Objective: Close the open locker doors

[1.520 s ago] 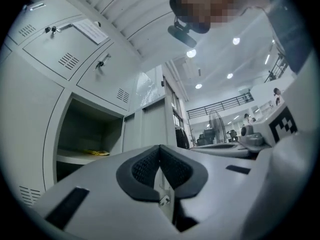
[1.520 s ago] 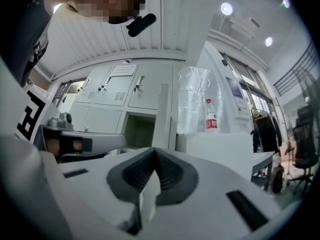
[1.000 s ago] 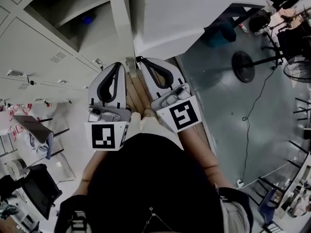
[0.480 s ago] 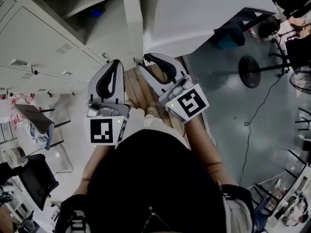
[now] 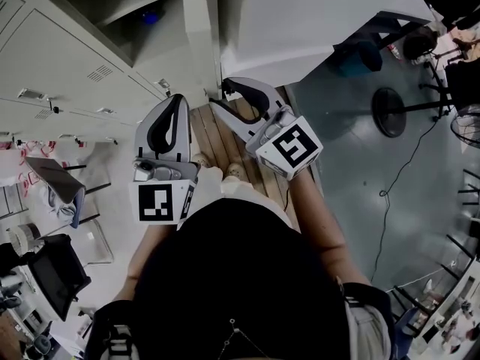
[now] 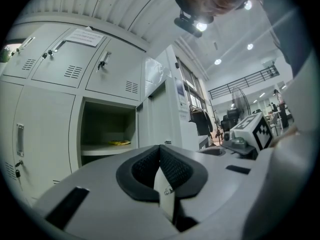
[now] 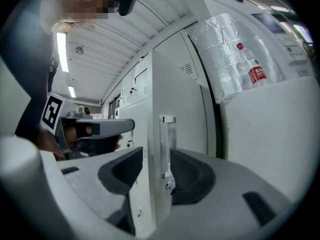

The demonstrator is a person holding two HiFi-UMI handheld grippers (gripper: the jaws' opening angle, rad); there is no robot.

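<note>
An open locker compartment gapes among closed grey lockers, with a small yellow thing on its shelf. Its door stands out edge-on toward me. My right gripper straddles the door's edge at the metal handle. Its jaws are opening, and the pads stand off the door on both sides. My left gripper is shut on nothing, just left of the door and pointing at the lockers.
Closed lockers fill the left. A big white cabinet stands right of the door, with a plastic-wrapped bottle on it. A floor fan and a cable are on the grey floor at right.
The right gripper's jaws have spread from shut to wide apart around the door's edge, and it has shifted slightly right. The left gripper has hardly moved.
</note>
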